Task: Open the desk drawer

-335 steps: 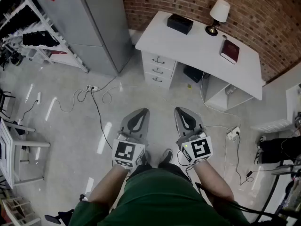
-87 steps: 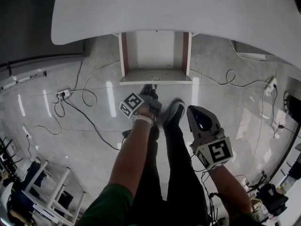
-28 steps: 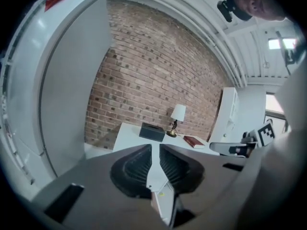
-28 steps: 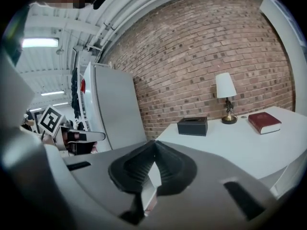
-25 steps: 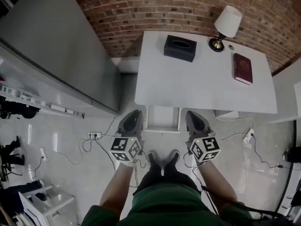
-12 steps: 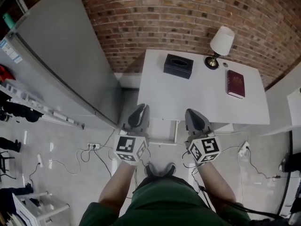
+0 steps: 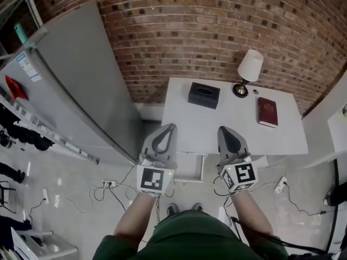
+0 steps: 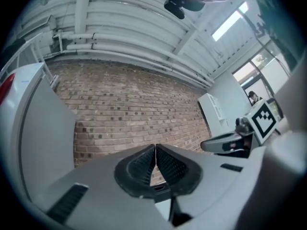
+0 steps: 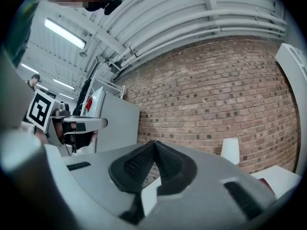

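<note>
The white desk [image 7: 233, 124] stands against the brick wall. Its top drawer [image 7: 191, 166] is pulled out under the front edge, seen between my two grippers. My left gripper [image 7: 169, 127] is raised in front of the desk's left end, well above the drawer. Its jaws are closing with nothing between them, and the pads meet [image 8: 156, 146]. My right gripper [image 7: 223, 129] hangs level beside it, pads together [image 9: 154, 143] and empty. Each gripper shows in the other's view: the right gripper [image 8: 225, 143] and the left gripper [image 9: 81, 124].
On the desk are a black tissue box [image 7: 204, 95], a lamp [image 7: 249, 69] and a red book [image 7: 267, 111]. A tall grey cabinet [image 7: 76, 85] stands left of the desk. A power strip [image 7: 108, 183] and cables lie on the floor.
The drawers were closed at first; then the left gripper was at the front of the pulled-out drawer. Over the last second both grippers rose side by side, away from the open drawer.
</note>
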Available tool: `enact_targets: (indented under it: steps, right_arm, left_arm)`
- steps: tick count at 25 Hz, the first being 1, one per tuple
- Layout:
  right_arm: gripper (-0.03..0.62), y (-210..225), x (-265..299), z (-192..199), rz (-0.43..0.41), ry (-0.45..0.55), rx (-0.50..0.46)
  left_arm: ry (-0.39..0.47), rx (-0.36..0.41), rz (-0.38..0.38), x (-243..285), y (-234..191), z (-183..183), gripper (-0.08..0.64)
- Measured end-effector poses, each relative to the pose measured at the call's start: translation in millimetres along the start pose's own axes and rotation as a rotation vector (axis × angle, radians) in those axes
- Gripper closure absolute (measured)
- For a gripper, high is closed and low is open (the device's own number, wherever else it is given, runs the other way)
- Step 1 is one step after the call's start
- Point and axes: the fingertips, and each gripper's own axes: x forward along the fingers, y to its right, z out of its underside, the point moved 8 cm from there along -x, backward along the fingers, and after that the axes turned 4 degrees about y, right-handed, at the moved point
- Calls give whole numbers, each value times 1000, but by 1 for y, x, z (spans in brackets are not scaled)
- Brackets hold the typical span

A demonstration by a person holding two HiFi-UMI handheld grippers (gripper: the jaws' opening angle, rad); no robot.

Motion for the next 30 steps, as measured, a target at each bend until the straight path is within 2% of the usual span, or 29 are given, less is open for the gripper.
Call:
enact_targets:
  steps: [7,15,25,30]
  right_arm:
    - [592,-9,0,-27,-29,60,-36]
    - [592,-15,0,-34,-43,67,-57]
    - [592,-28,-1,-24,-56,30,-76]
    - [592,-28,-3,-24,-69,27,-85]
  left_arm:
    - [82,84,55,-1,13,-31,552]
    - [66,57,42,-6,10,-30,552]
    - [27,-2,30,-13,3,-13,552]
    - [6,0,34,-15,3,-10,552]
